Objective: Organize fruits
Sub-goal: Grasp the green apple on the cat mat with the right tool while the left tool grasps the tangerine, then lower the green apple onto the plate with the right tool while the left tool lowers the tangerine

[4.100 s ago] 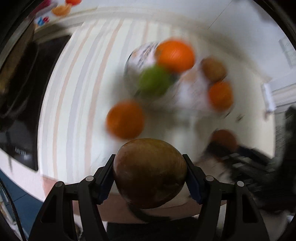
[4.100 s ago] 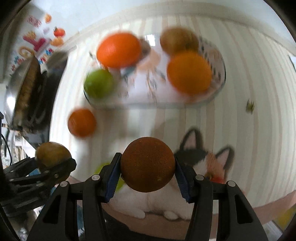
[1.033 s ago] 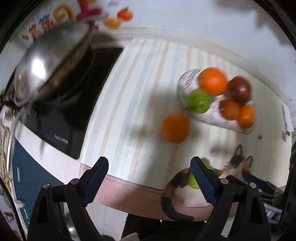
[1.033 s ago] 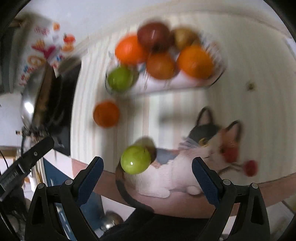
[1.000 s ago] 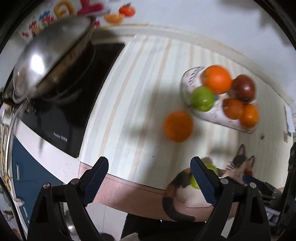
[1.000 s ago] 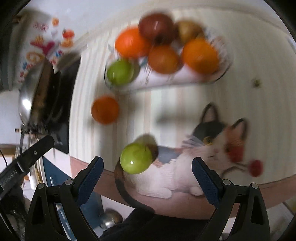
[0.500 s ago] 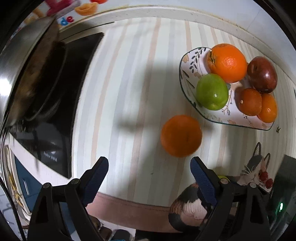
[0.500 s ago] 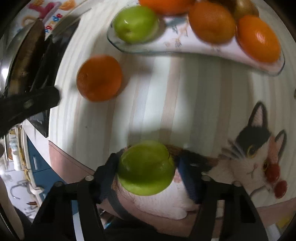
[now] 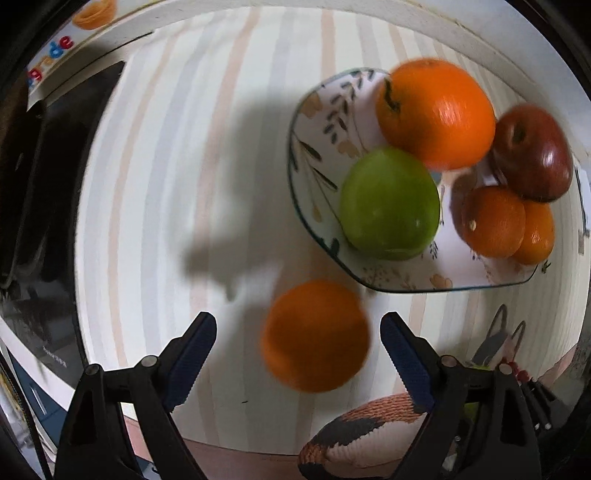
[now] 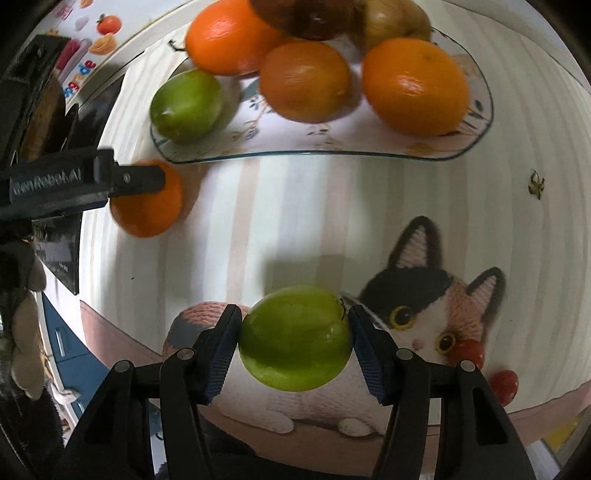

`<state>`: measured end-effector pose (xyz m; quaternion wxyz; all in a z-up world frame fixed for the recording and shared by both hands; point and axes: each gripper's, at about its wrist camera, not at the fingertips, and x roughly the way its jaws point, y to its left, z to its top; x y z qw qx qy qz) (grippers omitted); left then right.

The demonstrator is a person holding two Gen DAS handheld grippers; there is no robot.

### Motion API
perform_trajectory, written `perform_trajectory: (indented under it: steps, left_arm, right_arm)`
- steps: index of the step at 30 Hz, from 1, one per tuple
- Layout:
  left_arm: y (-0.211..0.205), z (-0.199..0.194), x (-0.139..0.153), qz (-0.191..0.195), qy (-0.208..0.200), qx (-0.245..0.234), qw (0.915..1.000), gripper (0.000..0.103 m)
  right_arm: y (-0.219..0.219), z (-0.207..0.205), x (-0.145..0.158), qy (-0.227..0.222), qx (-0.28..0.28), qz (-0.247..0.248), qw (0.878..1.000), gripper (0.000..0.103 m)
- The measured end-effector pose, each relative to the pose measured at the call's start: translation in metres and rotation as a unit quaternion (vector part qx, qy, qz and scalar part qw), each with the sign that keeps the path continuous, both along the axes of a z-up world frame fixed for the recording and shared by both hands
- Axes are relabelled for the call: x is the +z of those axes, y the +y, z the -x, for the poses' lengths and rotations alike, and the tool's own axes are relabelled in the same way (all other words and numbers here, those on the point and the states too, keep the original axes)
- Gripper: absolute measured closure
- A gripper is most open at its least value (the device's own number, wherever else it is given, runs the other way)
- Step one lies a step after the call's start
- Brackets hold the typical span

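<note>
A loose orange lies on the striped mat between the blue pads of my left gripper; the jaws are closing and a gap shows on both sides of it. The same orange shows at the left of the right wrist view under the left gripper's black finger. My right gripper is shut on a green apple above the cat picture. The patterned plate holds a green apple, oranges and a red apple.
A black cooktop lies to the left of the mat. The cat picture covers the mat's near right part. A wall with fruit stickers runs behind the plate. Bare striped mat lies left of the plate.
My left gripper has come down over the loose orange, which now sits between its pads. My right gripper has shut on the green apple that lay on the cat picture.
</note>
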<state>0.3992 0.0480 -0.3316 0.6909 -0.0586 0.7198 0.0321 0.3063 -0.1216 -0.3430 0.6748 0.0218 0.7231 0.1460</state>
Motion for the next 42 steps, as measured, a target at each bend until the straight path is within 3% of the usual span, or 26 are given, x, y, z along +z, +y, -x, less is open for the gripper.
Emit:
perform_trajectory:
  steps: [4,7,15,25,30,36,42]
  left_arm:
    - [-0.009,0.005,-0.007,-0.026,0.002,-0.012,0.9996,0.042]
    - [-0.015,0.013,-0.006,-0.045,-0.001,-0.008,0.9989,0.043]
    - [-0.029,0.057,0.000,-0.012,-0.004,0.023,0.9997,0.043]
    - [-0.025,0.067,0.003,-0.010,-0.010,0.032,0.9994,0.044]
    - [-0.014,0.069,0.010,-0.003,-0.014,0.035,0.9993,0.044]
    - [0.002,0.072,0.035,0.010,-0.024,0.046,0.9986,0.044]
    - [0.018,0.052,0.074,0.042,-0.049,0.059,0.9961,0.044]
  right_arm:
    - [0.004,-0.007,-0.003,0.004,-0.003,0.001,1.000,0.041]
    - [0.002,-0.009,-0.004,0.006,-0.004,0.003,1.000,0.041]
    - [0.005,-0.012,-0.002,0.011,0.018,0.001,1.000,0.040]
    - [0.006,-0.019,0.012,0.002,0.033,-0.006,0.999,0.037]
    - [0.013,-0.012,0.014,-0.018,0.042,0.010,0.999,0.042]
    - [0.002,-0.015,0.020,-0.022,0.004,-0.016,1.000,0.042]
    - [0.005,-0.038,0.046,-0.063,-0.020,-0.047,0.997,0.042]
